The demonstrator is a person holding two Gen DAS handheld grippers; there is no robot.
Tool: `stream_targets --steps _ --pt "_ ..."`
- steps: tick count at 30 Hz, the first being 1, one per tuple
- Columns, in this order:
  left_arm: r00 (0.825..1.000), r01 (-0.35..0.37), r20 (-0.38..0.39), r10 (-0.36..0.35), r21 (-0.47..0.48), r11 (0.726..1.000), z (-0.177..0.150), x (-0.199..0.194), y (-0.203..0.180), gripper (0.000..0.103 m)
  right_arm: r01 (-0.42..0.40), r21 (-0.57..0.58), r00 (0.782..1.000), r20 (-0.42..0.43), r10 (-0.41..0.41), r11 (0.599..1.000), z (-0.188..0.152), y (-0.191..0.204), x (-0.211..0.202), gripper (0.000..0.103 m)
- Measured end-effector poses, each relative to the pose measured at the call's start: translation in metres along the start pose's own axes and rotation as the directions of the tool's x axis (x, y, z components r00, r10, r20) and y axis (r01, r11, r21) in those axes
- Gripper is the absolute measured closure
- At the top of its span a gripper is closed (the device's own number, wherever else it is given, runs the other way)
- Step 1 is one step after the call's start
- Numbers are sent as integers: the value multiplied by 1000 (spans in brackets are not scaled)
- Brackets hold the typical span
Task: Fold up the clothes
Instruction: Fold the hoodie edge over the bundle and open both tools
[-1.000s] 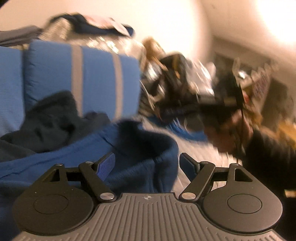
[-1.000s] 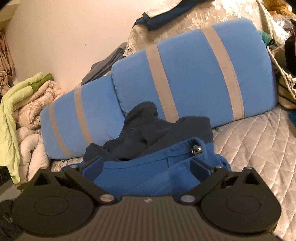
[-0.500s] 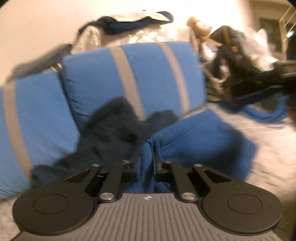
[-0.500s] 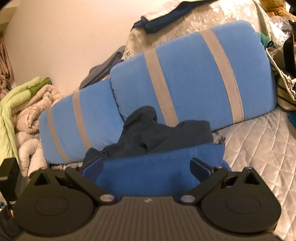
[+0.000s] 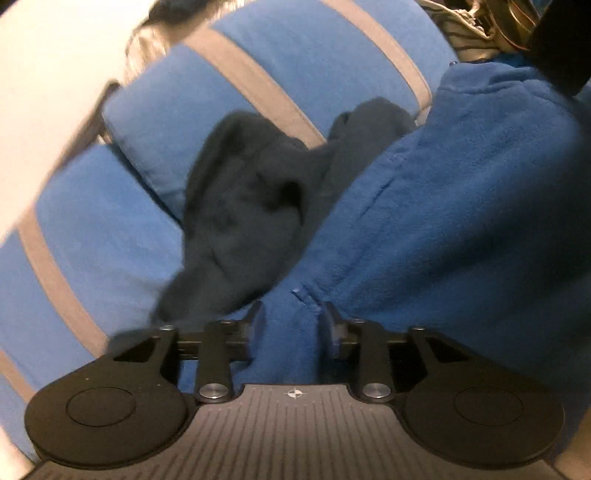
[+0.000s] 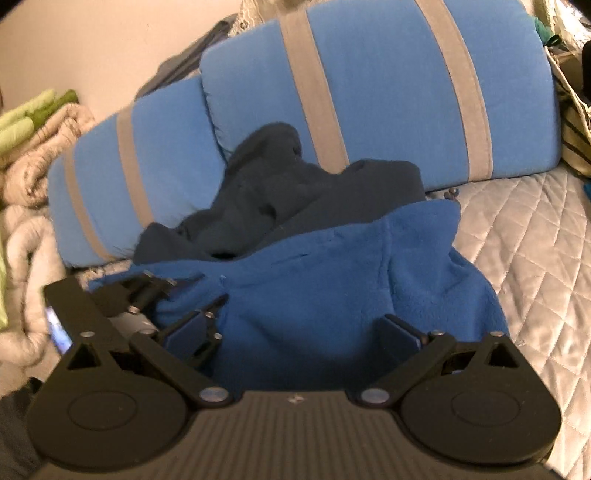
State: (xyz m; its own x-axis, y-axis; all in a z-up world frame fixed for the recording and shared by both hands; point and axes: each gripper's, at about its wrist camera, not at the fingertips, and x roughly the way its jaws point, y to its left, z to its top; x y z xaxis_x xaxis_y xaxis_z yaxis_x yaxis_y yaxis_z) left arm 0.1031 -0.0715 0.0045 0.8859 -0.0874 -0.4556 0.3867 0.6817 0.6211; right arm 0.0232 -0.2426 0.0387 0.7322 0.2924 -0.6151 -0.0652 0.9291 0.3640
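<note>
A bright blue fleece garment (image 5: 461,192) lies on the bed, with a dark navy garment (image 5: 251,199) heaped behind it. My left gripper (image 5: 291,325) is shut on a fold of the blue fleece at its lower left part. In the right wrist view the blue fleece (image 6: 351,280) fills the space between the fingers of my right gripper (image 6: 295,325), which is open and hovers over it. The left gripper (image 6: 159,291) shows at the fleece's left edge. The navy garment (image 6: 288,199) rests against the cushions.
Two blue cushions with grey stripes (image 6: 369,85) stand behind the clothes. A quilted grey bedspread (image 6: 535,251) stretches to the right. Rolled beige and green blankets (image 6: 33,147) are piled at the left. Bags and clutter (image 5: 491,22) sit at the far right.
My left gripper swung left, shut on the blue fleece and now holds it, opened slightly wider than half a second ago. My right gripper moved closer over the fleece and stayed open.
</note>
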Motion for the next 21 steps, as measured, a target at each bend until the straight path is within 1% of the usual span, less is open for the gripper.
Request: stream_targets --steps 1,3,6,10,11,14,16,17,19,21 --pt "1000 -26 6 26 -22 999 0 -3 5 37 16 -2 1000 0 -16 1000 -1 -2 1 0" --pt "998 -64 13 65 -82 995 1 -12 17 27 49 -7 999 -1 -49 999 -3 -5 4 0" --pt "996 -71 44 80 -171 983 -4 -36 38 27 87 -5 996 19 -87 996 -3 -10 1 0" --pt "990 -68 98 101 -291 954 -20 -74 69 26 136 -2 990 47 -135 991 -2 -16 -4 0" --pt "989 -61 106 99 -319 946 -27 -84 77 26 148 0 988 54 -148 989 -2 -18 -6 0" --pt "991 -48 91 94 -418 907 -53 -104 103 25 193 4 979 74 -192 981 1 -23 -11 0" --pt "996 -12 71 55 -502 865 -77 -111 120 24 229 25 970 80 -231 973 1 -28 -15 0" --pt "998 2 54 34 -551 834 -92 -112 129 24 244 44 966 79 -247 969 2 -31 -17 0" --pt "1000 3 7 2 -649 761 -118 -111 144 24 286 101 954 68 -293 953 1 -39 -21 0" --pt "999 11 -23 -42 -747 665 -143 -111 156 24 338 172 936 46 -350 926 0 -47 -25 0"
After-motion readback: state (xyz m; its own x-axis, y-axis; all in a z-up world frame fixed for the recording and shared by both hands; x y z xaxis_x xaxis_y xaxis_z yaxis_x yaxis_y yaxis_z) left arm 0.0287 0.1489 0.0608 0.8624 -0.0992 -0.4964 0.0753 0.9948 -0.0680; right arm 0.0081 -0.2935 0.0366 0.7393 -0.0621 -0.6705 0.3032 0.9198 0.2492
